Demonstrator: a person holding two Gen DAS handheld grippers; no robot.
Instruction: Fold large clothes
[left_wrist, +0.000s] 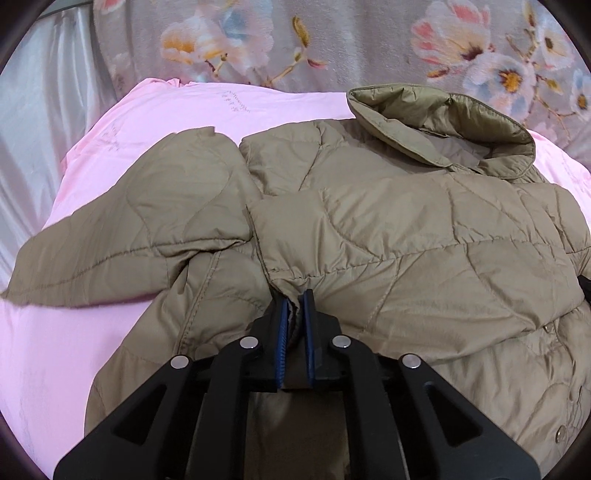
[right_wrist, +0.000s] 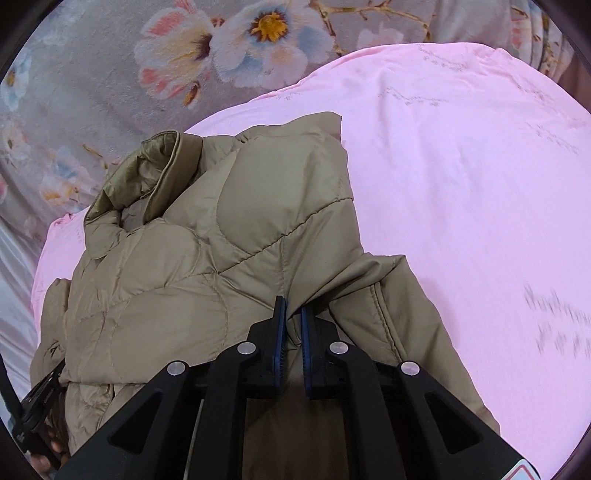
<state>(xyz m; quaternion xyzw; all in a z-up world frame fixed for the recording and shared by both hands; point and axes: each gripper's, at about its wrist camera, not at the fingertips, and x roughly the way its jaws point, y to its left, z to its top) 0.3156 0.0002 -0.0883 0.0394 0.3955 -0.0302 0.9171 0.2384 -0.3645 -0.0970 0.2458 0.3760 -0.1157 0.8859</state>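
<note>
jacket hem cut off below, pink sheet print blurred

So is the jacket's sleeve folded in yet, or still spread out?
Still spread: one sleeve lies out sideways over the pink sheet, off the jacket body. The other sleeve cannot be told.

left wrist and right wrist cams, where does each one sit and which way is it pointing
Left wrist: rides the left gripper, looking along its fingers over the khaki quilted jacket toward its collar; own fingers pinch a fold.
Right wrist: rides the right gripper, looking up the jacket's other side; own fingers pinch fabric, the other gripper shows at lower left.
Shared: jacket, collar, pink sheet, floral blanket.
</note>
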